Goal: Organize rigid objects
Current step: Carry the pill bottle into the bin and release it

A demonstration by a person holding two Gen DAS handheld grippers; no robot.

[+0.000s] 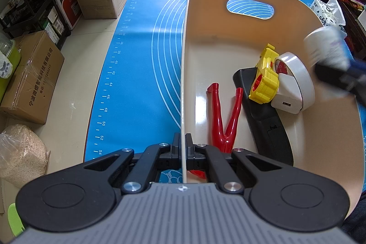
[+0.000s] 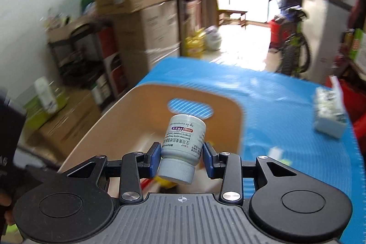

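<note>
A blue silicone mat is covering the surface, carrying a beige plastic bin. The left hand-held gripper is pinching the bin's thin wall. The right hand-held gripper is gripping an upside-down white medicine bottle above the bin.

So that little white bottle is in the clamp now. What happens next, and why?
Probably carry the bottle forward over the bin and lower it in. The right gripper holds it above the near rim, the left gripper steadies the wall, and there is bare floor beyond the tape roll.
</note>
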